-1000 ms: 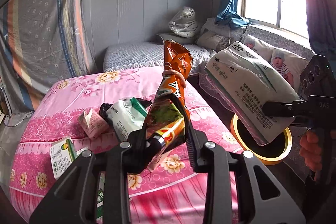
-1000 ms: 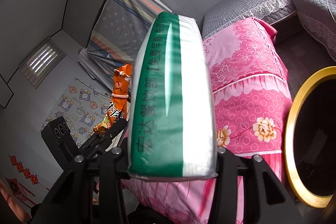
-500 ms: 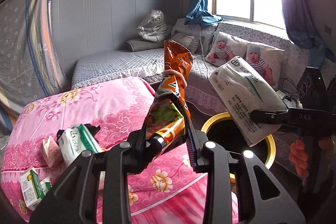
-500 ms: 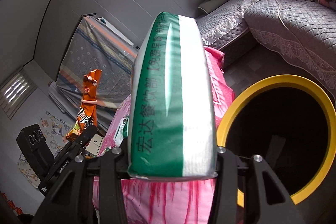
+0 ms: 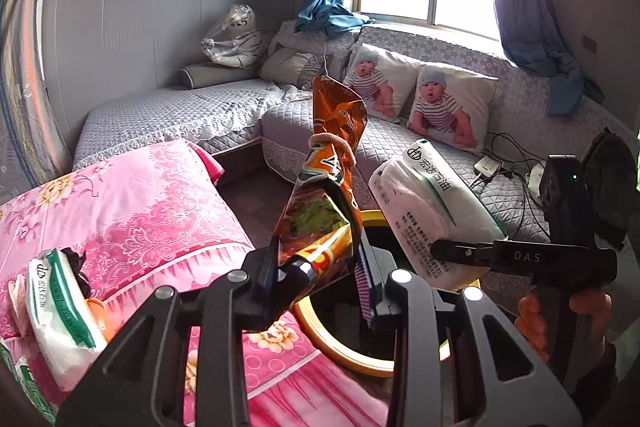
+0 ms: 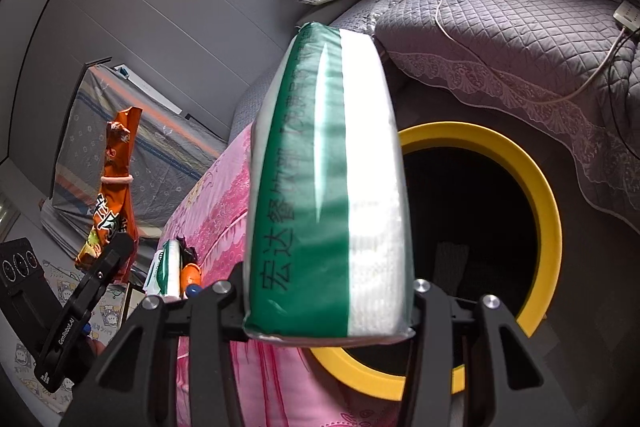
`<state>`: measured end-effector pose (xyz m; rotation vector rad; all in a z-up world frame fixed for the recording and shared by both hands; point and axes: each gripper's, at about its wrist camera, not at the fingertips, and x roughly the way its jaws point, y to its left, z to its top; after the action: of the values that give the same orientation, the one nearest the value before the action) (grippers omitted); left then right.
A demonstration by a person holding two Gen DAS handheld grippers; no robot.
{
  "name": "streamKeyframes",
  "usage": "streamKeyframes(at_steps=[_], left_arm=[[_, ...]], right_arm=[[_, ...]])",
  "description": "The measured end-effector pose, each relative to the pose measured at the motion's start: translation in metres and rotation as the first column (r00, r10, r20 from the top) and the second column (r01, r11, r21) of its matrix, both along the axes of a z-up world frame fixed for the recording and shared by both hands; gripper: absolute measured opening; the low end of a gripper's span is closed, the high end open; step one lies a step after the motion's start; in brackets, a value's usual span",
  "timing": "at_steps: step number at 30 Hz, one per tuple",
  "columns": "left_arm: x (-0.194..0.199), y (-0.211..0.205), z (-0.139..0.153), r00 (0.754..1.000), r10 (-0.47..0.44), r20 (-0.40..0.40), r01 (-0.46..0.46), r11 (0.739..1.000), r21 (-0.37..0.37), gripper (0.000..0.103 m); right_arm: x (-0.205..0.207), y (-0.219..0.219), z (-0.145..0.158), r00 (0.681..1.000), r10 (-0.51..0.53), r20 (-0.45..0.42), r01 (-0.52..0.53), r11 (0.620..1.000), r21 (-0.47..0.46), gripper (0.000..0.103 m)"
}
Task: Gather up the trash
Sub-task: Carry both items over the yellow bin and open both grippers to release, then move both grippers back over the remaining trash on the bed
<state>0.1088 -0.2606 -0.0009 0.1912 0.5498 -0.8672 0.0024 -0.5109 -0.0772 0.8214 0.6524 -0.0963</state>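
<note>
While a green-and-white tissue pack lies on the pink bed at the far left, my left tongs are clamped on an orange snack bag (tied with a rubber band) standing upright over the yellow-rimmed bin. Further right, my right tongs grip another tissue pack, above the bin's mouth.

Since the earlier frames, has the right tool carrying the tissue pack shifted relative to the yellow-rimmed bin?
Yes. The right tool and its tissue pack have swung from the bin's left edge to over its opening.
</note>
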Motion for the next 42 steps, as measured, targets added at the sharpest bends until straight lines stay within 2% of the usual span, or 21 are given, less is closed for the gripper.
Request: streamKeyframes(at_steps=[9,13,16,18,19,20,22,25,27,28,31,35,42], left_arm=[[0.023,-0.051,-0.05,0.99,-0.06,-0.125,0.07,0.995,0.07,0.031],[0.036,-0.064,-0.068,0.973,-0.067,-0.219,0.083,0.994,0.065,0.031],[0.041,-0.069,-0.071,0.971,-0.066,-0.229,0.082,0.995,0.061,0.033],[0.042,-0.069,-0.069,0.976,-0.051,-0.211,0.064,0.996,0.055,0.047],[0.043,-0.067,-0.067,0.979,-0.031,-0.2,0.042,0.998,0.049,0.072],[0.043,-0.063,-0.065,0.982,-0.008,-0.187,0.015,0.999,0.037,0.086],[0.046,-0.055,-0.061,0.983,0.015,-0.184,-0.014,1.0,0.008,0.089],[0.055,-0.04,-0.057,0.972,0.033,-0.232,-0.043,0.998,-0.038,0.094],[0.058,-0.029,-0.055,0.965,0.048,-0.259,-0.067,0.996,-0.065,0.095],[0.061,-0.024,-0.053,0.961,0.054,-0.27,-0.076,0.995,-0.072,0.095],[0.064,-0.005,-0.044,0.96,0.08,-0.268,-0.11,0.989,-0.1,0.095],[0.062,0.027,-0.026,0.968,0.123,-0.219,-0.151,0.982,-0.117,0.095],[0.054,0.117,0.002,0.966,0.221,-0.137,-0.235,0.966,-0.103,0.095]], right_arm=[[0.006,-0.017,-0.03,0.995,-0.047,-0.082,0.052,0.997,0.055,0.042],[0.007,-0.025,-0.037,0.991,-0.079,-0.108,0.086,0.994,0.064,0.042],[0.006,-0.031,-0.038,0.989,-0.093,-0.116,0.101,0.992,0.071,0.043],[0.004,-0.033,-0.034,0.985,-0.111,-0.129,0.117,0.992,0.04,0.047],[0.002,-0.036,-0.032,0.982,-0.136,-0.132,0.141,0.989,0.033,0.05],[-0.001,-0.038,-0.03,0.98,-0.155,-0.124,0.16,0.987,0.028,0.055],[-0.006,-0.042,-0.025,0.979,-0.171,-0.111,0.174,0.985,0.022,0.06],[-0.013,-0.044,-0.017,0.98,-0.183,-0.077,0.185,0.983,0.02,0.063],[-0.018,-0.043,-0.012,0.979,-0.195,-0.053,0.197,0.98,0.017,0.072],[-0.018,-0.043,-0.01,0.979,-0.198,-0.051,0.198,0.98,0.008,0.074],[-0.019,-0.036,-0.001,0.982,-0.187,-0.031,0.187,0.982,-0.017,0.074],[-0.011,-0.022,0.011,0.99,-0.139,0.008,0.14,0.989,-0.051,0.074],[0.027,0.031,0.036,0.998,0.035,0.043,-0.03,0.992,-0.119,0.074]])
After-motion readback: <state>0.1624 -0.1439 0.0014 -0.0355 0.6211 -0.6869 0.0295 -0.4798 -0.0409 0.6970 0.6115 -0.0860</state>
